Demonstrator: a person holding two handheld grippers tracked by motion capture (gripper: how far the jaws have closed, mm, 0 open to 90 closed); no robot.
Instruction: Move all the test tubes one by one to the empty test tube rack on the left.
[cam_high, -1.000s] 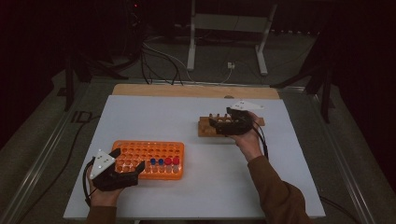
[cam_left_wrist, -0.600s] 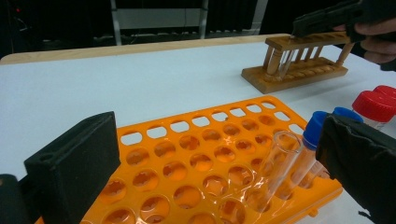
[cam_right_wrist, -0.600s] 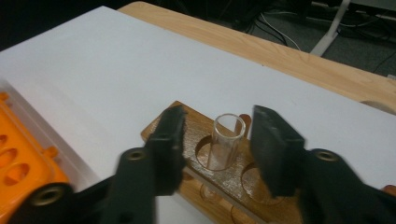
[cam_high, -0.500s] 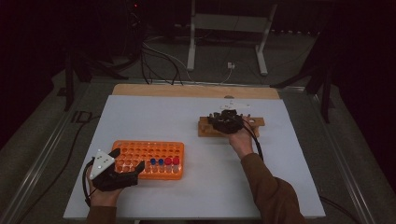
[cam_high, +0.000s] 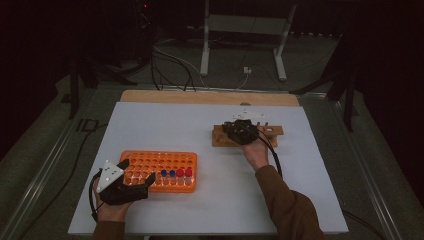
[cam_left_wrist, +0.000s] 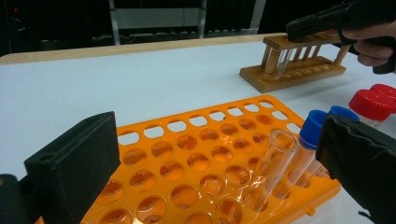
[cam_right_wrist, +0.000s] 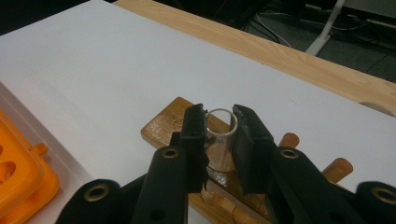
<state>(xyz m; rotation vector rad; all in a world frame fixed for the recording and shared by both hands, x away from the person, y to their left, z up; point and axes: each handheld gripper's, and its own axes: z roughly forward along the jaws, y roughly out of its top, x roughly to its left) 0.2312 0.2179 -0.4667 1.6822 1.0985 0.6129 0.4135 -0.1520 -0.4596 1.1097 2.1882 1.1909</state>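
At the table's right stands a wooden rack (cam_high: 220, 136) (cam_right_wrist: 163, 126). My right gripper (cam_high: 243, 131) (cam_right_wrist: 219, 122) hovers over its left end, and its jaws have just been closing. Their pads now press on the rim of a clear glass tube (cam_right_wrist: 219, 135) standing upright in that rack. Near the front left lies an orange tube rack (cam_high: 160, 170) (cam_left_wrist: 196, 158). It holds blue- and red-capped tubes (cam_high: 176, 173) and one clear uncapped tube (cam_left_wrist: 273, 163). My left gripper (cam_high: 137, 171) (cam_left_wrist: 219, 154) stands open, with its jaws wide over the orange rack's near left corner.
The white tabletop (cam_high: 165, 130) ends in a wooden strip (cam_high: 210, 97) at the far side. Beyond it, cables (cam_high: 170, 60) and a metal stand (cam_high: 245, 30) sit on the dark floor. The right gripper's cable (cam_high: 274, 160) trails along the forearm.
My right gripper moved left and down onto the wooden rack's left end, and its jaws closed on the glass tube. The left gripper stayed where it was.
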